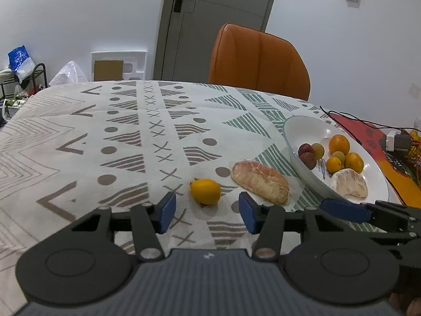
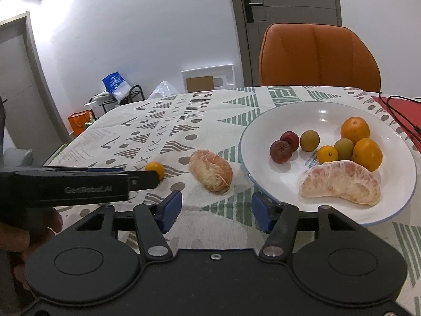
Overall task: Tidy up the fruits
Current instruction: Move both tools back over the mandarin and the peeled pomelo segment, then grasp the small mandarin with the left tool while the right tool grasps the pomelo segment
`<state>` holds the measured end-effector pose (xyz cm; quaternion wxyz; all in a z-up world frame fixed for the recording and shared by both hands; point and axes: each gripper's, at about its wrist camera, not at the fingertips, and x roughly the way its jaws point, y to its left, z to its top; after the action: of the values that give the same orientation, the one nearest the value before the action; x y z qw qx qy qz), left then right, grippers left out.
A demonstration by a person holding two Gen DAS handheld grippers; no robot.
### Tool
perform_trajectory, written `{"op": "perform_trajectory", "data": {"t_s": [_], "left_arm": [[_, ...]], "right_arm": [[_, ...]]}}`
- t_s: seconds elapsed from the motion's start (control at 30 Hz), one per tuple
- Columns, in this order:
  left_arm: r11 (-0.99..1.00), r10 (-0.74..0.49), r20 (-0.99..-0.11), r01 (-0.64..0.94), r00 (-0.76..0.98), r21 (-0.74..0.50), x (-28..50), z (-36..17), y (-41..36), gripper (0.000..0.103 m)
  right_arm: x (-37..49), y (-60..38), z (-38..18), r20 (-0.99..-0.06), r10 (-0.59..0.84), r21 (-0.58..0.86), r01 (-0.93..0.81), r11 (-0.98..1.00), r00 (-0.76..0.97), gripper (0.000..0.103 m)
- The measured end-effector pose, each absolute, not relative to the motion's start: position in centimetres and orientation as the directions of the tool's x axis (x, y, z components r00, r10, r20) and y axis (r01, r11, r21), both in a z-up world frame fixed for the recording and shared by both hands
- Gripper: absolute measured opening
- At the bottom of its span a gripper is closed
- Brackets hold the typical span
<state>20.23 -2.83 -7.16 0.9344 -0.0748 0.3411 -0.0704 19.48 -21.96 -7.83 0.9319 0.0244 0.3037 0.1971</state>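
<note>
Now: left gripper [image 1: 207,212] wide apart, holding nothing, touching nothing. Small orange [image 1: 205,191] on cloth [image 1: 79,142] just ahead, between pad lines. Peeled wedge [image 1: 260,181] ahead-right, beside bowl [image 1: 302,129]. Right gripper [image 2: 217,212] wide apart, empty; bowl ahead-right, fruit inside; wedge just ahead.

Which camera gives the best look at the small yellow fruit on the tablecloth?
The left wrist view: the small yellow fruit lies unobstructed just ahead of the open left claw. In the right wrist view it sits farther off, partly hidden by the left claw.
</note>
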Motion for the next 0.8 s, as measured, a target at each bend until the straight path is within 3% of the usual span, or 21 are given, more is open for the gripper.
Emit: {"op": "perform_trajectory", "data": {"t_s": [0.07, 0.17, 0.23, 0.8], "left_arm": [[0.981, -0.175, -0.63, 0.078, 0.757, -0.178, 20.7, -7.4, -3.0, 0.051], [0.984, -0.158, -0.632, 0.067, 0.759, -0.166, 21.3, -7.7, -3.2, 0.042], [0.985, -0.147, -0.629, 0.059, 0.763, -0.159, 21.4, -7.8, -3.2, 0.025], [0.977, -0.133, -0.606, 0.0, 0.784, -0.214, 18.6, -7.1, 1.8, 0.025]], "right_arm": [[19.7, -21.9, -8.0, -0.558, 0.373, 0.166, -0.34, 0.925, 0.741, 0.055], [20.1, -21.9, -8.1, -0.558, 0.364, 0.18, -0.319, 0.931, 0.746, 0.052], [20.4, -21.7, -8.1, -0.558, 0.365, 0.189, -0.314, 0.93, 0.745, 0.052], [21.4, -17.7, -8.5, -0.579, 0.253, 0.078, -0.257, 0.963, 0.775, 0.049]]}}
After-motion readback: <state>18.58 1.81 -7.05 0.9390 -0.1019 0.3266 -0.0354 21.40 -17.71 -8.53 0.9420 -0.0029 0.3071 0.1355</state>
